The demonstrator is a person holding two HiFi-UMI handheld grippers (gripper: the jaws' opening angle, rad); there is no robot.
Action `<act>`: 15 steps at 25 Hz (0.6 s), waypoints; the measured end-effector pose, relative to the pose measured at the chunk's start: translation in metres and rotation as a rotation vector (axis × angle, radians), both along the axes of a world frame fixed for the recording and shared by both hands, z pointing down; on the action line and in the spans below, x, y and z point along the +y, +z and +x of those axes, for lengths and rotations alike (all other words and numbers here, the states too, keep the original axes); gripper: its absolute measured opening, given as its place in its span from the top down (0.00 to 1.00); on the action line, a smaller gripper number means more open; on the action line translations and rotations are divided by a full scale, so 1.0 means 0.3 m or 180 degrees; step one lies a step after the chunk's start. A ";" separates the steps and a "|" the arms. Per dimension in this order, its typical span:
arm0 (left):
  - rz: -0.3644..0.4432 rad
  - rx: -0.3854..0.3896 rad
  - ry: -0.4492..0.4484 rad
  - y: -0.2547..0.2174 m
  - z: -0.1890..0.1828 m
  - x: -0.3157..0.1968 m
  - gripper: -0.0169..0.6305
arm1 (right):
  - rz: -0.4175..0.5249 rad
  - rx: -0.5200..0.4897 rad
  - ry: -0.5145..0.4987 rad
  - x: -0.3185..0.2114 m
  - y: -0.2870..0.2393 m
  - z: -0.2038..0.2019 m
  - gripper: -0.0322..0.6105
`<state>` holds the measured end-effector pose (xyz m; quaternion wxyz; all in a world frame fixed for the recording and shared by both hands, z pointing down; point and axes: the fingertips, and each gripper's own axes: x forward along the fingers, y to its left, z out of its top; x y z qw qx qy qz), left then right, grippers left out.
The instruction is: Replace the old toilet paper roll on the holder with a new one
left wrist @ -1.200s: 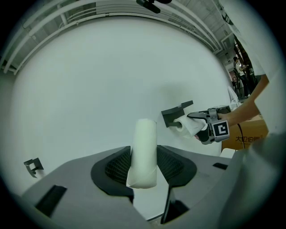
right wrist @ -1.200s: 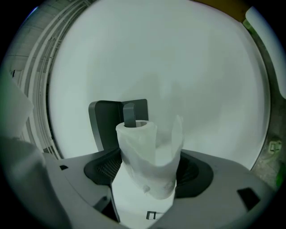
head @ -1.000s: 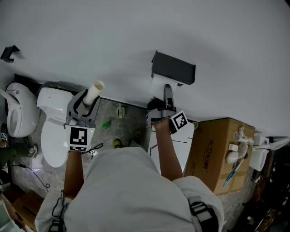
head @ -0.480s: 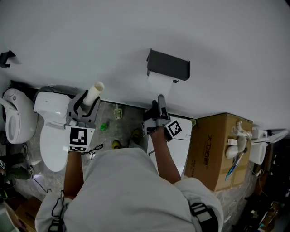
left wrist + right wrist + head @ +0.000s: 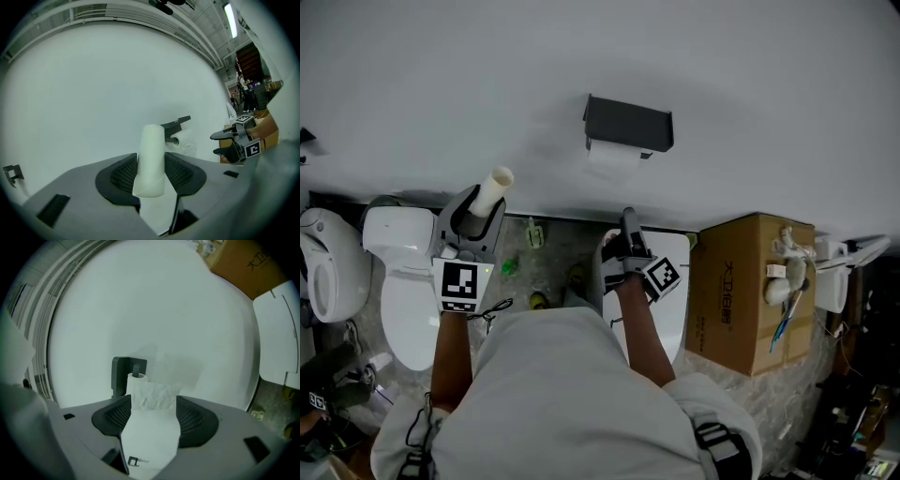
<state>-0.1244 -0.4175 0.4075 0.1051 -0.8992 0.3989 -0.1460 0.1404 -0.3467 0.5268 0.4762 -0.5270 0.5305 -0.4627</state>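
Observation:
A black holder (image 5: 628,122) hangs on the white wall with a toilet paper roll (image 5: 614,156) under it, its crumpled tail loose. My right gripper (image 5: 627,225) is below the holder and apart from it. It is open; its jaws have just been closing a little with nothing between them. In the right gripper view the holder (image 5: 123,371) and roll (image 5: 152,392) show beyond the gap of that gripper (image 5: 154,416). My left gripper (image 5: 478,202) is shut on a slim white roll (image 5: 495,186) that stands upright between its jaws (image 5: 152,159), left of the holder (image 5: 176,124).
A white toilet (image 5: 403,272) sits under the left gripper, and another white fixture (image 5: 328,258) stands further left. A cardboard box (image 5: 750,291) is at the right, with a white panel (image 5: 670,281) beside it. Small green things (image 5: 511,265) lie on the floor.
My right gripper has drawn back from the holder, down the picture and away from the hanging paper. The left gripper has kept the slim roll in about the same place.

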 end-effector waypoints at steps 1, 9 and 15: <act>0.0008 0.0021 0.0029 -0.003 0.007 0.000 0.66 | -0.0010 0.0073 0.0003 0.008 -0.013 0.003 0.52; 0.0015 0.0174 0.0246 -0.029 0.049 0.006 0.66 | -0.0181 0.1255 0.0116 0.090 -0.145 0.043 0.78; 0.0065 0.0265 0.0343 -0.052 0.063 0.033 0.66 | -0.0293 0.1821 0.0216 0.167 -0.216 0.069 0.94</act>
